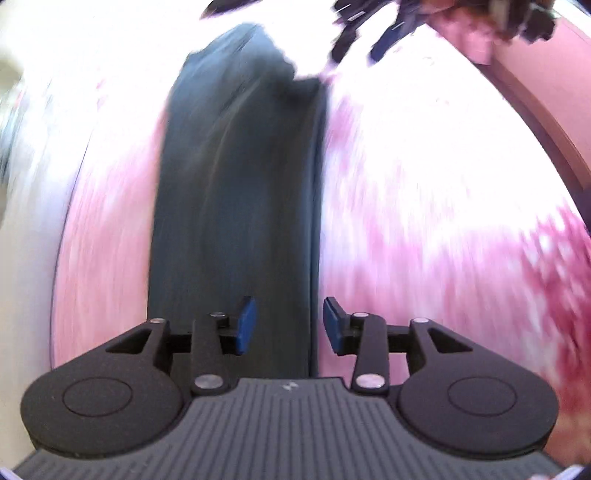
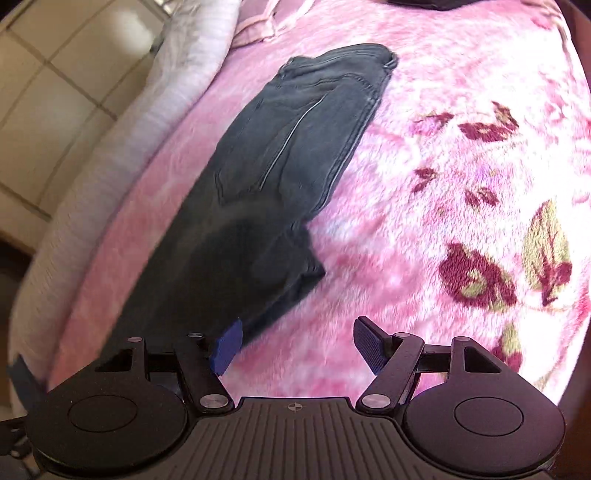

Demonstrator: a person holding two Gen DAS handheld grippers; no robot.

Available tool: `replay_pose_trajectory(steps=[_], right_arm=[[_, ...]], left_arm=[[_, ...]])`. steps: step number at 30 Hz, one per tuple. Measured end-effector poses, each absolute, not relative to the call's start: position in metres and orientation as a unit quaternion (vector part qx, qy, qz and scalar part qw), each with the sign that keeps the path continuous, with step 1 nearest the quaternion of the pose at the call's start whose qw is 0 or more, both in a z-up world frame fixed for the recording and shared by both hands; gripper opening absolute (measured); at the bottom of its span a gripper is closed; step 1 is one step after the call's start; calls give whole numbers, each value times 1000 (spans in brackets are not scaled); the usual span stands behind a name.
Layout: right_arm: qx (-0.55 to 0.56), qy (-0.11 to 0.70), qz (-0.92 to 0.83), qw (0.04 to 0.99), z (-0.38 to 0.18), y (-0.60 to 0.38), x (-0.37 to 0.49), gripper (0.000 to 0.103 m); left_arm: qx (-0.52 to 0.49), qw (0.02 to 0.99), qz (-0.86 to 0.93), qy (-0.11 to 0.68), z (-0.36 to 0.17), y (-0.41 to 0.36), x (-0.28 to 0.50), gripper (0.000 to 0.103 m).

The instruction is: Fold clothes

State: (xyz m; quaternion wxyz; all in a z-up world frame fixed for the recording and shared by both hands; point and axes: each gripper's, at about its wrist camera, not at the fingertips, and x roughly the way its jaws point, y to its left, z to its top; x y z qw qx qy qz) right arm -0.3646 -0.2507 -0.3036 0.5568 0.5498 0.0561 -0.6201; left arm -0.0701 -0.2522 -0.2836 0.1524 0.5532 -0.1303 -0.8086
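Dark jeans (image 2: 280, 155) lie folded lengthwise into a long strip on a pink flowered blanket (image 2: 461, 184) spread over a bed.

The right wrist view is the sharper one. It shows the jeans running diagonally from the waistband at the top right to the leg end near the left pad, with a back pocket and a pale side seam visible. It alone shows the blanket's dark red flowers and green leaves, a pale quilted edge (image 2: 122, 122) along the bed's left side, a tiled floor (image 2: 55, 74) beyond it, and a pink garment (image 2: 266, 26) at the top.

The left wrist view is heavily blurred. There the jeans (image 1: 236, 192) stand as an upright dark band straight ahead of the tongs, and only this view shows the other gripper (image 1: 354, 40) in the distance near the jeans' far end.

The left tongs (image 1: 290, 325) stand partly apart, nothing pinched between the blue pads. The right tongs (image 2: 295, 347) stand wide apart and empty, the left pad just over the jeans' leg end.

No readable writing or brand shows.
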Motion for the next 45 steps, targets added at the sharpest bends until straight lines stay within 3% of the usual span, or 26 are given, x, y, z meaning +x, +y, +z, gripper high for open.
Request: replay_pose_trajectory(steps=[5,13,14,15,18,25,31,34,35,36,37,38,39,45], right_arm=[[568,12,-585,579,-320,-272,-392,51],[589,10,-533,607,-355,-315,-412,44],[594,9,-526,609,-357,-317,-414,22],[602,9,-517,608,-358,-317,-416,15],[612,-1,-517,599,-344,-301,-417,12],[643,-68,-549,530,-354,-273,-404,13],[614,-46,-543,571,-330,-273,-428,16],[598,-73,-577,552,-320,-265,-456,40],[593,-83,-586,545,-319,-267,-465,56],[588,-90,-594,541,-318,-270,-474,65],[583,-91,-598,542,-318,-277,-482,66],[577,-88,-600,547,-317,-289,-489,66],[569,-83,-602,554,-317,-302,-497,66],[557,-39,-616,556,-326,-386,-535,66]], left_arm=[[524,80,-824,-199,-310,-267,-139,36],[493,52,-845,-198,-311,-299,-165,36],[485,58,-851,-193,-305,-305,-164,36],[478,64,-856,-188,-299,-313,-164,36],[473,91,-859,-170,-288,-340,-171,36],[490,83,-855,-145,-297,-377,-210,36],[461,28,-870,-173,-293,-317,-231,39],[468,30,-859,-203,-307,-283,-245,44],[480,44,-852,-206,-314,-281,-252,44],[491,57,-844,-209,-321,-278,-259,44],[502,71,-835,-212,-328,-276,-266,41],[513,85,-827,-215,-335,-274,-272,30],[524,98,-818,-218,-342,-272,-279,13],[525,106,-818,-209,-348,-277,-282,1]])
